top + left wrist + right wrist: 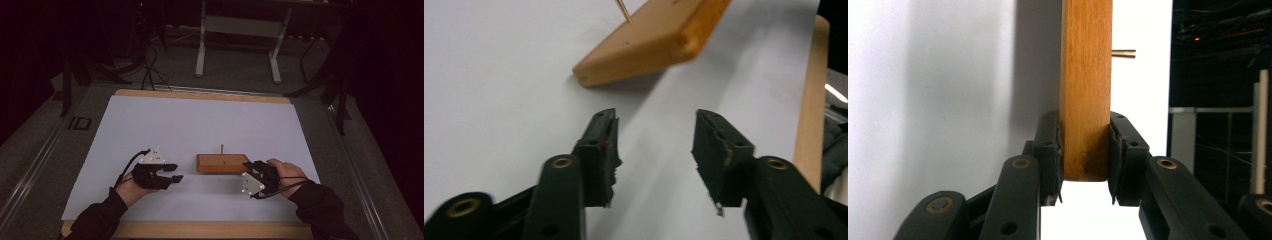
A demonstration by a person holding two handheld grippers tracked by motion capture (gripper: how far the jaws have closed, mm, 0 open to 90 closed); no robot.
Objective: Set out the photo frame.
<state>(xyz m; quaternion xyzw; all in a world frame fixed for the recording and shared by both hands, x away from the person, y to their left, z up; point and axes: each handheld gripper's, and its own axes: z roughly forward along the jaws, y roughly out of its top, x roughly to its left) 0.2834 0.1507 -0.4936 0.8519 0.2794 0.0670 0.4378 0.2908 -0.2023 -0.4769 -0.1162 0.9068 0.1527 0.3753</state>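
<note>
While right gripper (pixel 1084 150) clamped end of one wooden block (pixel 1086 85), pads pressed top and bottom faces, block lay between its fingers on white sheet (pixel 200 125). One thin brass pin (pixel 222 148) stood up from block, beyond fingertips. Left gripper (pixel 655 150) had fingers apart, nothing between them; block's other end lay just ahead of its tips, not touched. Two grippers, one block, one pin.

Dim high view, dark surroundings; gripper views brighter, softly blurred.
</note>
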